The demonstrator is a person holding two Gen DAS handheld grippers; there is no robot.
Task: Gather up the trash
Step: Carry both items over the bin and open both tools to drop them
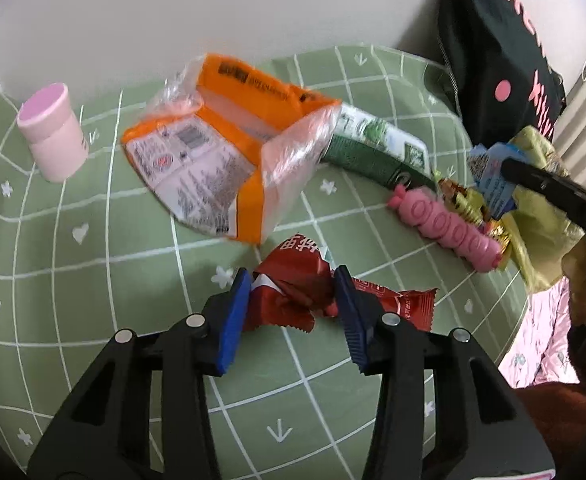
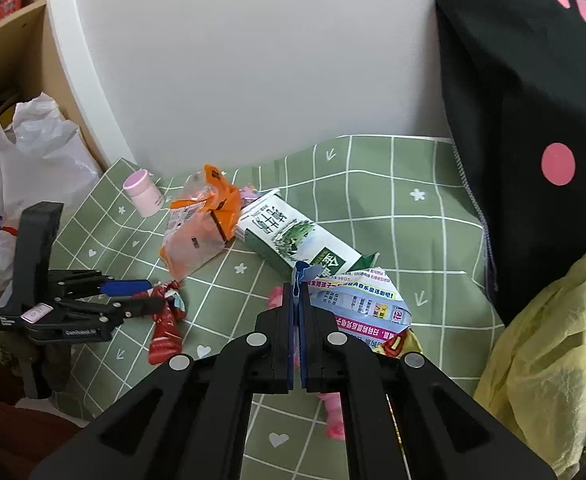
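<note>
A crumpled red wrapper [image 1: 293, 292] lies on the green checked cloth [image 1: 93, 240] between the blue pads of my open left gripper [image 1: 291, 280]; it also shows in the right wrist view [image 2: 167, 320], beside the left gripper [image 2: 149, 294]. My right gripper [image 2: 297, 286] is shut on a white and blue printed paper wrapper [image 2: 357, 300], held above the cloth; in the left wrist view the wrapper [image 1: 493, 176] hangs from the right gripper [image 1: 509, 168]. An orange and clear plastic bag [image 1: 221, 152] and a green and white milk carton [image 1: 377, 148] lie behind.
A pink bottle [image 1: 53, 132] stands at the far left. A pink ridged toy [image 1: 445, 228] and gold foil wrappers [image 1: 465, 204] lie right. A yellow plastic bag [image 2: 545, 340] hangs at the right edge. A black garment [image 2: 525, 120] hangs behind. A white plastic bag [image 2: 25, 172] sits left.
</note>
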